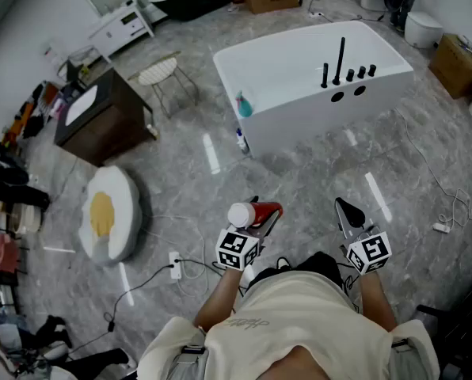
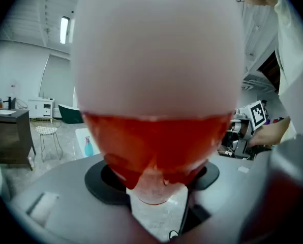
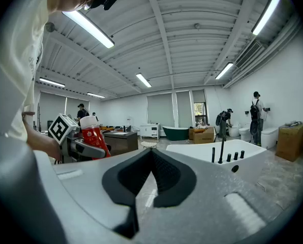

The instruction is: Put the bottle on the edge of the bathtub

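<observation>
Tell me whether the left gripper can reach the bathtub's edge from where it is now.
Probably not yet: the left gripper, holding the bottle, stands well short of the bathtub. Only floor lies between, so stepping closer should do.

The left gripper (image 1: 256,222) holds a red bottle (image 1: 266,210), well apart from the bathtub (image 1: 299,121).

The bathtub (image 1: 299,119) is standing beyond the bottle (image 1: 256,213), well apart from it. A cabinet (image 1: 101,121) is standing left of the bathtub, with a chair (image 1: 161,74) sitting between them.
</observation>
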Tool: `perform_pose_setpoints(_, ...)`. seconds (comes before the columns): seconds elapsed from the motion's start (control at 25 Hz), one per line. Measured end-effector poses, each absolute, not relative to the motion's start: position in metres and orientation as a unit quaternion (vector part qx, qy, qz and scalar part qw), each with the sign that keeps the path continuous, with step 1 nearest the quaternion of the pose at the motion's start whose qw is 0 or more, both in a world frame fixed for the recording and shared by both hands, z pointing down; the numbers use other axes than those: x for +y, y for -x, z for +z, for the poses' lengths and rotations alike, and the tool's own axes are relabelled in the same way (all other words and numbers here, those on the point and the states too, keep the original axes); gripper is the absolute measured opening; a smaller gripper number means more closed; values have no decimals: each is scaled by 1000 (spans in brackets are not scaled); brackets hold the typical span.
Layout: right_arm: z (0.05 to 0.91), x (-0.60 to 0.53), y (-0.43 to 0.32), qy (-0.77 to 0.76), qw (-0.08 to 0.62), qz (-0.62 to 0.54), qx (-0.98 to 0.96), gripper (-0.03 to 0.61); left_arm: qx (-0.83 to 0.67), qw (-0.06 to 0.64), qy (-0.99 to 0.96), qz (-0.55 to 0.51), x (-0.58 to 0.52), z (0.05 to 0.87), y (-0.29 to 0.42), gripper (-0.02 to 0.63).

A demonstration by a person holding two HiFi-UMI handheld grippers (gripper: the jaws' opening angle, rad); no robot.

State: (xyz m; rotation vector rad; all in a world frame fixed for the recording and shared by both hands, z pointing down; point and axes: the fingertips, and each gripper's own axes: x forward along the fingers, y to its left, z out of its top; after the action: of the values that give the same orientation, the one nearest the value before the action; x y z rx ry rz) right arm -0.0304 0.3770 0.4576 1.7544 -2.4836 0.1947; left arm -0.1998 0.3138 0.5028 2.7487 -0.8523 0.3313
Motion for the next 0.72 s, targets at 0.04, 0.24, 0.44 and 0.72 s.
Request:
perform_pose_setpoints(0.04,456,375,31,-578,47,61,-812,2,-287,120,-943,116,311,504,199,299)
perform_pose_setpoints(0.24,452,365,36,-584,55,55,-808,2,-274,123,-946,122,299,512,200,299)
perform_pose_setpoints(0.44,463,362,22,-607,38,82,-789,2,-265,141,-944,134,295,529,188,299)
perform_pose_setpoints(0.72,495,345,-13,-608,60,114,-783,2,-249,156,-942,162,266,552,152,299)
